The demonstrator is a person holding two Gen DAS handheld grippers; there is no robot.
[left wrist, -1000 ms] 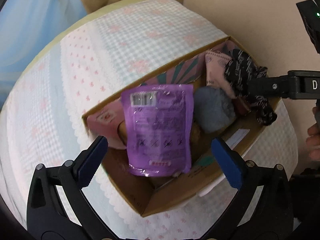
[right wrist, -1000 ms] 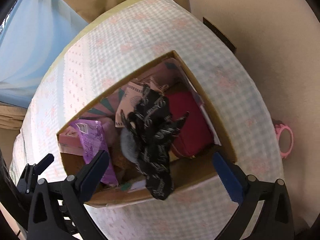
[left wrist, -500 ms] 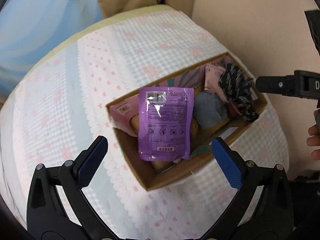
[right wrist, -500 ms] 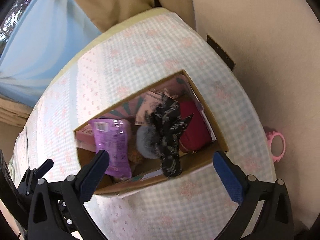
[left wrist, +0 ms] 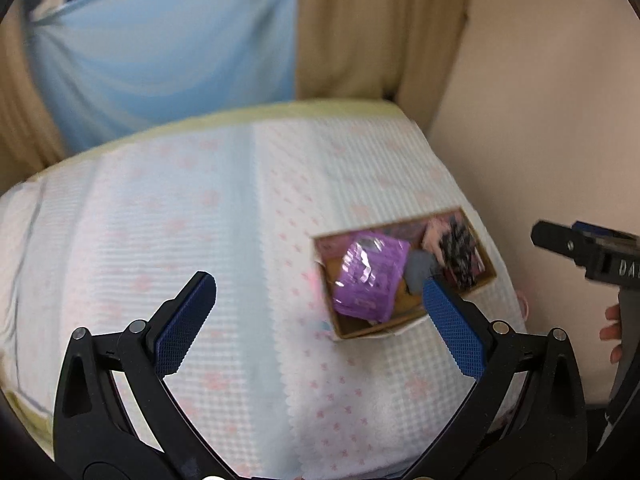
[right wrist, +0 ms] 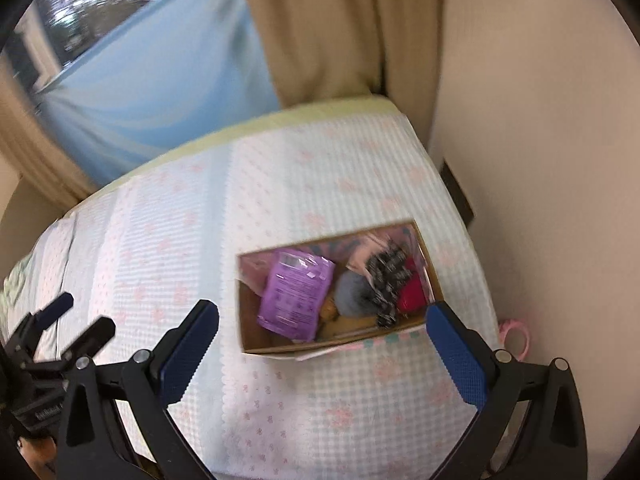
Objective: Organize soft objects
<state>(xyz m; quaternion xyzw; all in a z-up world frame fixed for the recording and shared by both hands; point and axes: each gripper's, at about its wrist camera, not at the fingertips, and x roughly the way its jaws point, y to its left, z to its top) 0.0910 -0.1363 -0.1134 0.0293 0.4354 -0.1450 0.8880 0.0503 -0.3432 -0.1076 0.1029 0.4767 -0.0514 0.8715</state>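
Observation:
An open cardboard box (right wrist: 332, 346) stands on the bed near its right edge; it also shows in the left wrist view (left wrist: 486, 268). Inside lie a purple pouch (right wrist: 296, 296), a grey soft ball (right wrist: 352, 292), a black patterned cloth (right wrist: 386, 276), a red item (right wrist: 414, 294) and a pink packet (right wrist: 368, 252). The purple pouch (left wrist: 370, 278) and black cloth (left wrist: 460, 248) show in the left view too. My left gripper (left wrist: 320, 300) is open and empty, high above the bed, left of the box. My right gripper (right wrist: 322, 322) is open and empty, high above the box.
The bed carries a pale checked quilt (right wrist: 200, 232) with pink flowers. A beige wall (right wrist: 540, 120) runs along the right side. Tan curtains (right wrist: 320, 28) and a blue drape (right wrist: 160, 80) hang behind. A pink ring (right wrist: 516, 336) lies off the bed's right edge.
Both grippers have pulled up and back from the box, which looks much smaller now. The left view has swung left. The pouch and black cloth stay in the box.

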